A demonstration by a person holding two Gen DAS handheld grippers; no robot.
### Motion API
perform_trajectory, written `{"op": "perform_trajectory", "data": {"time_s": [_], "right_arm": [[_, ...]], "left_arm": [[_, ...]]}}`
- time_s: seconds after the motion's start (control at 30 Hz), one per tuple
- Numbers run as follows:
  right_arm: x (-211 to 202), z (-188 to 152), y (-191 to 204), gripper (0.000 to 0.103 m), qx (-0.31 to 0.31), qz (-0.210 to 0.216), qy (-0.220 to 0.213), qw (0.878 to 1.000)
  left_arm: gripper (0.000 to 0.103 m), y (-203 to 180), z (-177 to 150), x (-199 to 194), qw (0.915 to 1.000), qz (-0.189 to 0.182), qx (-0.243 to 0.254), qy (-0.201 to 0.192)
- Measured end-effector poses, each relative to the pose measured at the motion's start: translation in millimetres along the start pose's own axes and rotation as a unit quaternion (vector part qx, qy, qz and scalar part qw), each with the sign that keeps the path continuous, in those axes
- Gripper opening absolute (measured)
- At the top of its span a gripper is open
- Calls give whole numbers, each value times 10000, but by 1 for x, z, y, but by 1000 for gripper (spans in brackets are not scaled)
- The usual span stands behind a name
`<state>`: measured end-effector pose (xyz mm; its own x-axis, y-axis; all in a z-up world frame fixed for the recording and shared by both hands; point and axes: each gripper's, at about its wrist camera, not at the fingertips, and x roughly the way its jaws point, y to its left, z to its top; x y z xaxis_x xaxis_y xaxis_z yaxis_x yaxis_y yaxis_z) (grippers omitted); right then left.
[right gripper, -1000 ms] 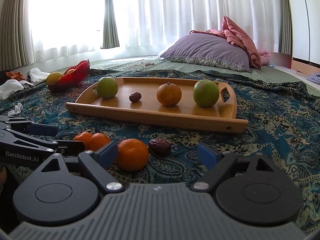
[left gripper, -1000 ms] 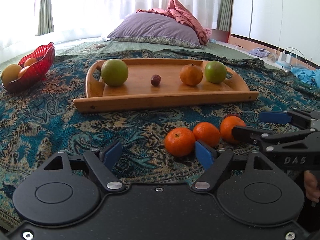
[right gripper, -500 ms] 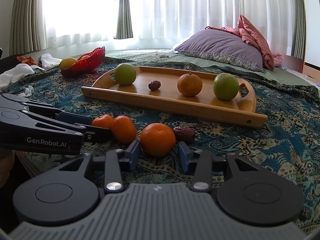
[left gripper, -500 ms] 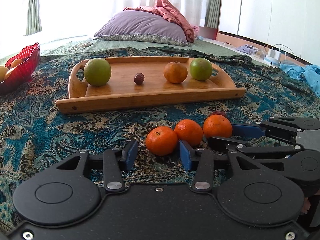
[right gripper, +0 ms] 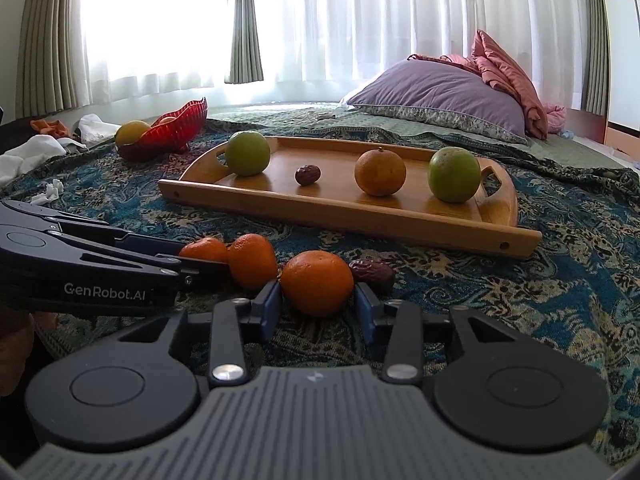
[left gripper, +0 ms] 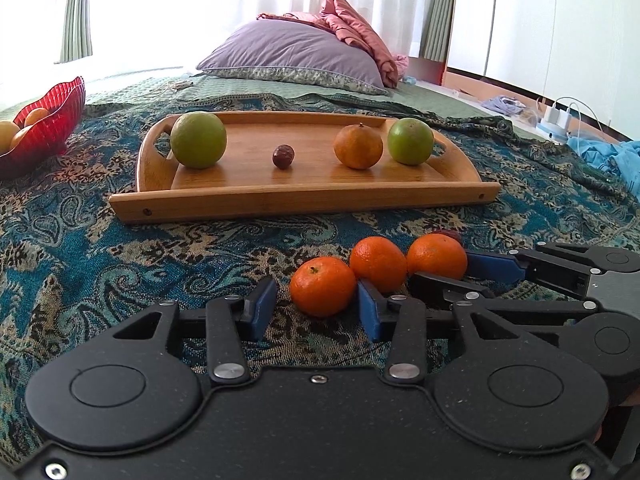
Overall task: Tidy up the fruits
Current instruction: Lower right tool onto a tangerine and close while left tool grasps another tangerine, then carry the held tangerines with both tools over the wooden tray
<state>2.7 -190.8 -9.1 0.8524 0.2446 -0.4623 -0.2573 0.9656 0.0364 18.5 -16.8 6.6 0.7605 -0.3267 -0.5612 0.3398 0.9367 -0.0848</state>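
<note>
**mikan_fan:** Okay, so what can't we make out? In the left wrist view the loose date [left gripper: 448,235] is barely a sliver behind the right mandarin [left gripper: 436,256], and the red bowl [left gripper: 48,128] is cut off by the frame edge, out at 10 o'clock from the tray [left gripper: 304,202].

**traybot:** Yep, and in the right wrist view we only get half of the left mandarin [right gripper: 204,250] behind a black finger. All three mandarins, with the middle mandarin [left gripper: 378,264] touching both others, sit on the blanket [left gripper: 120,256] at 6 o'clock from the tray.

**mikan_fan:** Versus a second ago? We had both grippers gaping wide. Now the right gripper [right gripper: 318,300] pinches the right mandarin, pads on both sides. The left gripper [left gripper: 316,294] is closing with the left mandarin between its jaws, one pad not quite touching.

**traybot:** Tray fruit hasn't budged.
</note>
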Motion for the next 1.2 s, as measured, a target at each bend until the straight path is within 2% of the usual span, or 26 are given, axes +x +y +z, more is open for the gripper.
{"op": "perform_trajectory", "data": {"time_s": [0.2,0.3,0.37,0.43,0.57,0.87,1.2], "right_arm": [[1,-1,7,48,-246,-225,-140,9993],[2,0,6,49,-187,-246,-114,9995],[2,1,6,49,-116,-252,-120,9995],[1,2,4,45,-30,-235,-136,9996],[-2,2,5,44,-10,-301,-229,9993],[-12,9,-1,43,143,-399,-463,9980],[-4,34,-25,43,498,-657,-613,9947]], "left_arm": [[38,1,-1,-1,10000,19,-14,-44],[33,1,-2,-5,9999,-10,-47,-112],[33,1,-2,-6,9999,7,-52,-132],[32,0,-1,-8,9999,29,-51,-159],[32,-1,1,-12,9993,179,-41,-325],[32,9,19,-11,9980,366,-134,-506],[32,24,51,2,9962,606,-129,-617]]}}
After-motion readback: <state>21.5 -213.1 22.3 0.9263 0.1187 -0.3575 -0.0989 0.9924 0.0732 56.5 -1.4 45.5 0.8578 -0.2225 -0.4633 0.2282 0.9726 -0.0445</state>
